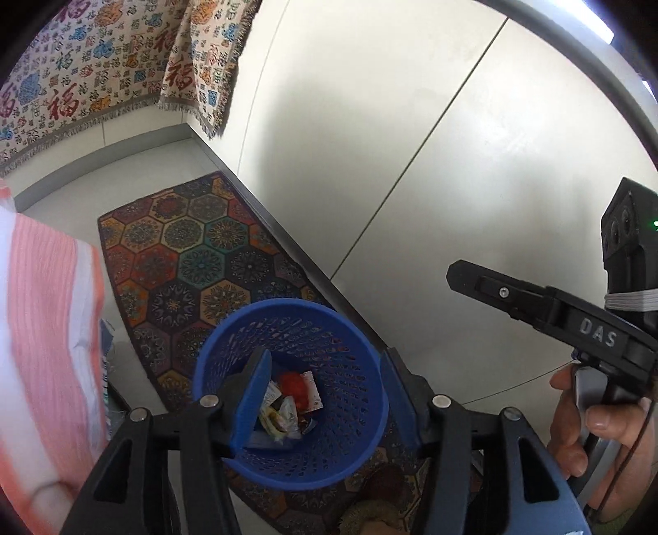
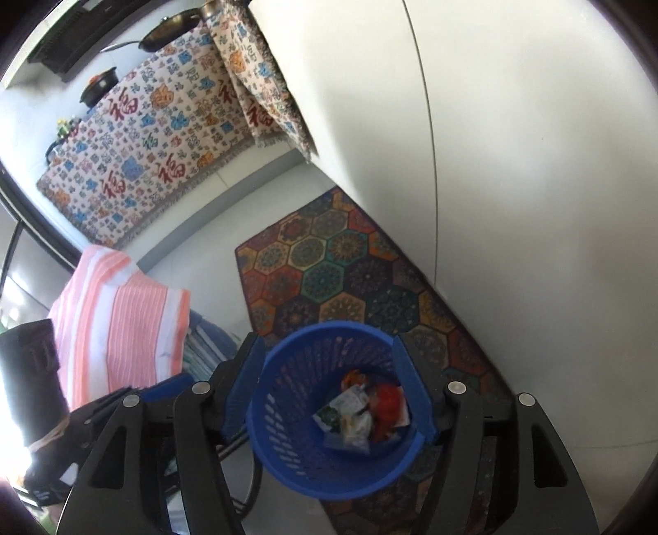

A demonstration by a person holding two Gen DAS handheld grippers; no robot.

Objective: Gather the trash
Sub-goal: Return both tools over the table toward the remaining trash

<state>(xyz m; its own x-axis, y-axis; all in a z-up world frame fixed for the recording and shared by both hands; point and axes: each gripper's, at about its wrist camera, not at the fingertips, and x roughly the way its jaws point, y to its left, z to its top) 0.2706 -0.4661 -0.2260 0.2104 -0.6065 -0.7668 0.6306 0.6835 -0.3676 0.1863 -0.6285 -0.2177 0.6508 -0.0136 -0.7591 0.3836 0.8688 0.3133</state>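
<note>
A blue perforated waste basket (image 1: 353, 370) stands on a patterned rug below both grippers; it also shows in the right wrist view (image 2: 288, 415). Several crumpled wrappers lie in its bottom (image 1: 294, 405) (image 2: 362, 415), one of them red. My left gripper (image 1: 325, 391) is open and empty above the basket. My right gripper (image 2: 329, 387) is open and empty above the basket too. The right gripper's body (image 1: 575, 325) shows in the left wrist view, held by a hand.
A hexagon-patterned rug (image 1: 197, 255) (image 2: 329, 267) lies along a white cabinet front (image 1: 411, 144). A pink-and-white striped cloth (image 1: 45, 312) (image 2: 119, 312) is at the left. A patterned fringed cloth (image 2: 144, 136) covers a counter behind, with a pan (image 2: 168, 26) on it.
</note>
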